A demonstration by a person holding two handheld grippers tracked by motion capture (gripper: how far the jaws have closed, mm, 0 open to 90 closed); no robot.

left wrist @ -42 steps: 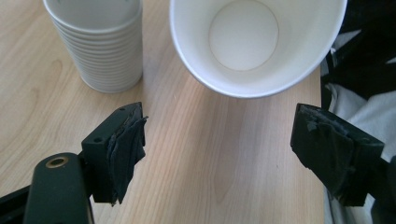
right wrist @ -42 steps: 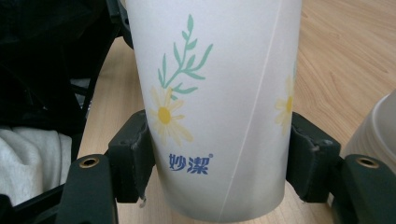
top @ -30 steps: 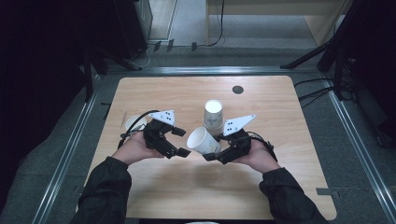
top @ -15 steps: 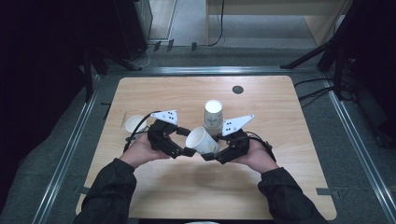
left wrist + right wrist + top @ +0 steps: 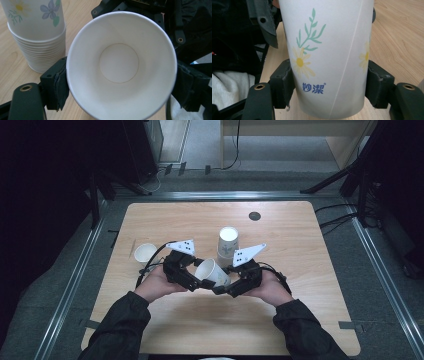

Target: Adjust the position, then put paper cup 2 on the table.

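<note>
At frame centre: right gripper [image 5: 223, 287] clamps paper cup [image 5: 212, 272] near base, mouth offered to left gripper [image 5: 196, 281], jaws closing around rim, left pad touching; cup stack [image 5: 228, 247] behind.

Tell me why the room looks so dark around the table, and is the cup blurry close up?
High view: light falls on the table, so the floor around it goes nearly black. Left gripper view: the cup is sharp inside and softly shaded, without glare. Right gripper view: the flower print is crisp, and the dark parts at left are murky.
</note>
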